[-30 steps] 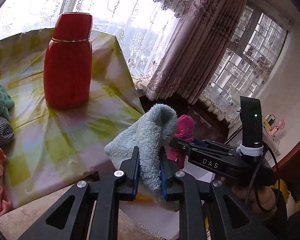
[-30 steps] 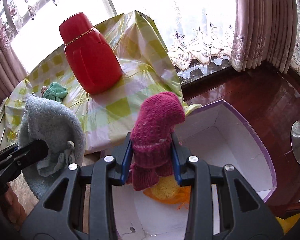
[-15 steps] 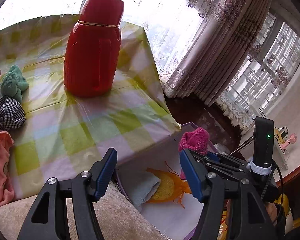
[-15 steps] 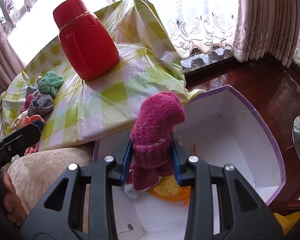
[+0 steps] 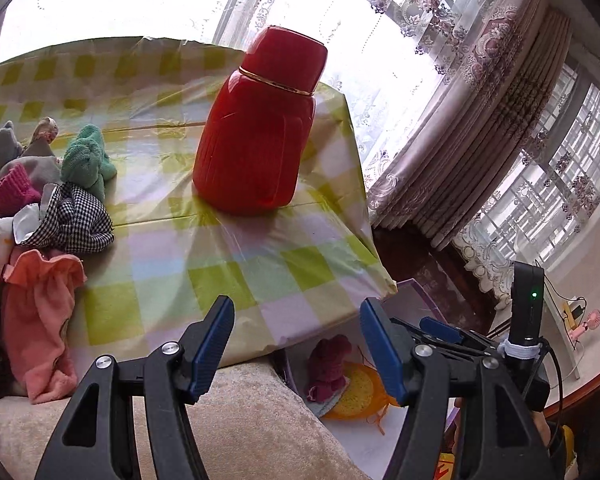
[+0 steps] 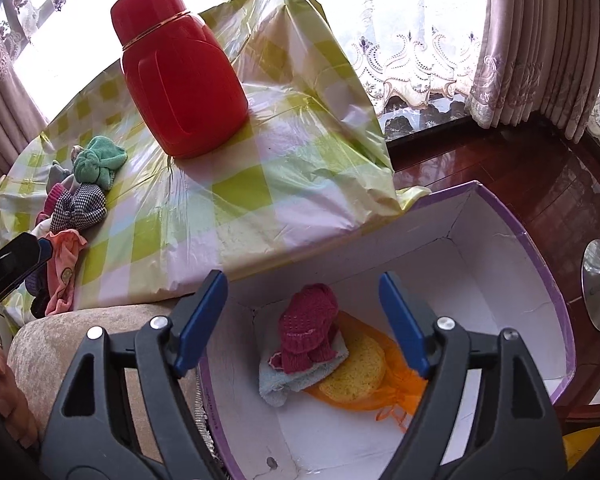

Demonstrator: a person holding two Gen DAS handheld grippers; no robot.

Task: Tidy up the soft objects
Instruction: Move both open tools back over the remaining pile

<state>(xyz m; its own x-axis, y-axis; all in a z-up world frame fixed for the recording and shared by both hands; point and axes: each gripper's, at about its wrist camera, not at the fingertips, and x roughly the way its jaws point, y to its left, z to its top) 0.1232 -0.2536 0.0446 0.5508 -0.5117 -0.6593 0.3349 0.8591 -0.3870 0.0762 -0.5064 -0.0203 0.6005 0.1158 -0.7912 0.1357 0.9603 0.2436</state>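
**2 grippers released, knitted item lying in the box**

2 grippers are shown with jaws parted and nothing between the pads. The right gripper (image 6: 302,320) is held above the white box (image 6: 512,276), its jaws having just been opening; the magenta knitted item (image 6: 308,330) is seen lying free below them on the box floor, touched by neither pad. This item rests on a light blue terry cloth (image 6: 288,380), which partly overlaps a yellow sponge (image 6: 358,372) set on an orange mesh bag (image 6: 400,384). The box wall is edged in purple, and the box is placed just beside the table's draped corner.

The left gripper (image 5: 298,346) is likewise released, with empty jaws that have just been opening, and is pointed over a beige cushioned surface (image 5: 244,420) toward the table edge. In the left wrist view, the right gripper's body is seen at the lower right, above the box contents.

Beyond both grippers, a checked green-and-white tablecloth (image 5: 220,264) is spread over the table. 1 red flask (image 5: 260,140) stands upright on it. Near the table's left side, a heap of soft items is gathered: a green cloth (image 5: 86,162), a black-and-white houndstooth cloth (image 5: 76,222), a pink cloth (image 5: 40,320) hanging over the edge, and a second magenta knitted piece (image 5: 12,194). Lace curtains (image 5: 440,100) are seen behind the table.
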